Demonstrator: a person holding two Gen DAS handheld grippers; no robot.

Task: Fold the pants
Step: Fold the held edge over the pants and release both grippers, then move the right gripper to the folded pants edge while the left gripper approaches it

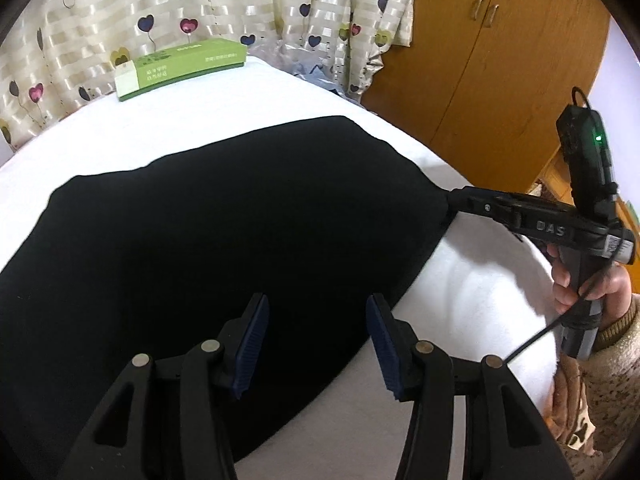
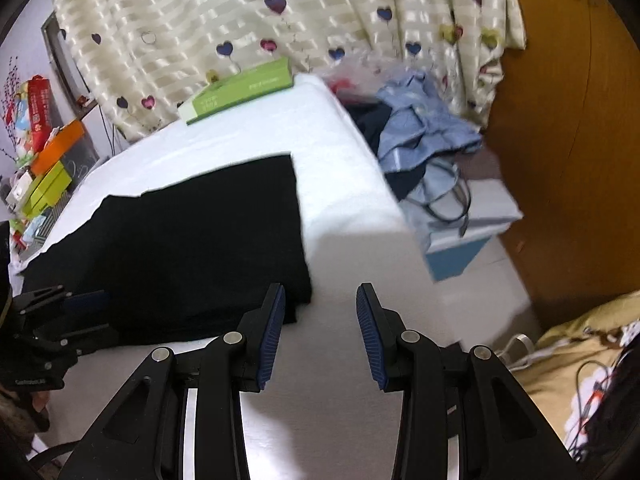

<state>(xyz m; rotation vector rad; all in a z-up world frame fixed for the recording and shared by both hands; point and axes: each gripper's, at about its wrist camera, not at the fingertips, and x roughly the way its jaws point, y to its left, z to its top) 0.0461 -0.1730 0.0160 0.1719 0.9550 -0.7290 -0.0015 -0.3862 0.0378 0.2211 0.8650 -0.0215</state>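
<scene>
Black pants [image 1: 200, 232] lie flat and folded on a white-covered table [image 1: 248, 92]; they also show in the right wrist view [image 2: 192, 240]. My left gripper [image 1: 318, 344] is open and empty, hovering over the near edge of the pants. My right gripper [image 2: 320, 332] is open and empty at the pants' near right corner; its left finger [image 2: 272, 328] is beside the fabric edge. In the left wrist view the right gripper [image 1: 452, 196] reaches the pants' right edge from the side. The left gripper [image 2: 80, 300] shows at the left of the right wrist view.
A green box [image 1: 180, 66] lies at the table's far edge before a heart-print curtain [image 1: 280, 4]. A wooden wardrobe [image 1: 500, 60] stands right. Blue clothes [image 2: 420, 132] sit piled on a blue-white box [image 2: 468, 240] beside the table. Boxes [image 2: 44, 160] crowd the left.
</scene>
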